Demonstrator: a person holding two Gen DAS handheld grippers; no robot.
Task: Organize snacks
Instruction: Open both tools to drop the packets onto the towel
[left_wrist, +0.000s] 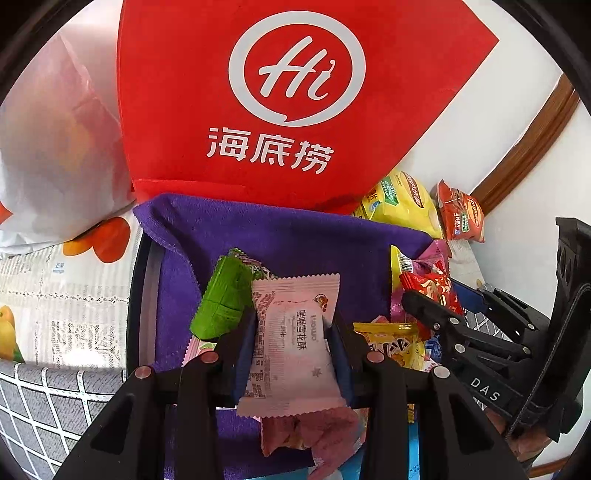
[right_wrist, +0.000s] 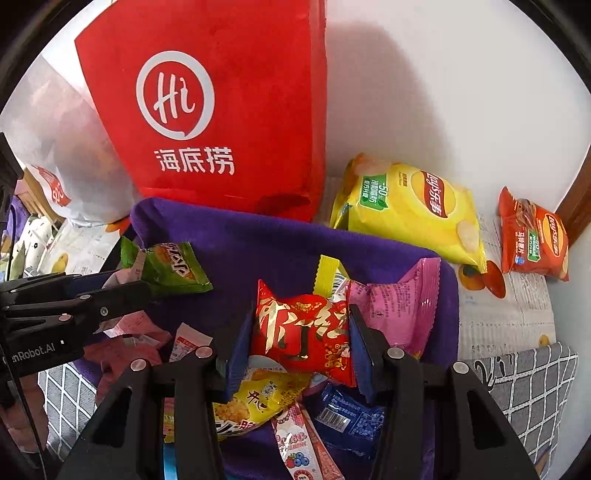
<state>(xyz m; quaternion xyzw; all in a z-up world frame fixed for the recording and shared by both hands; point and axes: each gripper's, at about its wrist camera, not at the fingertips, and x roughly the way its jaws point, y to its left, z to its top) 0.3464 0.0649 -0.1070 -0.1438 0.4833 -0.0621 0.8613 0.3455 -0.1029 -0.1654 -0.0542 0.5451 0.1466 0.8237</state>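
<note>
My left gripper (left_wrist: 291, 332) is shut on a pale pink-white snack packet (left_wrist: 295, 343), held upright over the purple cloth (left_wrist: 295, 236) that lines a dark tray (left_wrist: 135, 288). A green packet (left_wrist: 221, 299) lies just left of it. My right gripper (right_wrist: 301, 339) is shut on a red packet with gold writing (right_wrist: 303, 336) above a pile of packets: a yellow one (right_wrist: 258, 406), a blue one (right_wrist: 343, 413) and a pink one (right_wrist: 402, 310). The right gripper (left_wrist: 436, 317) shows at the right of the left wrist view, the left gripper (right_wrist: 122, 299) at the left of the right wrist view.
A tall red paper bag (left_wrist: 258, 92) stands behind the tray against a white wall. A white plastic bag (left_wrist: 55, 147) sits to its left. A yellow chip bag (right_wrist: 406, 210) and a small red chip bag (right_wrist: 532, 236) lie on the patterned tablecloth (right_wrist: 509, 314) at the right.
</note>
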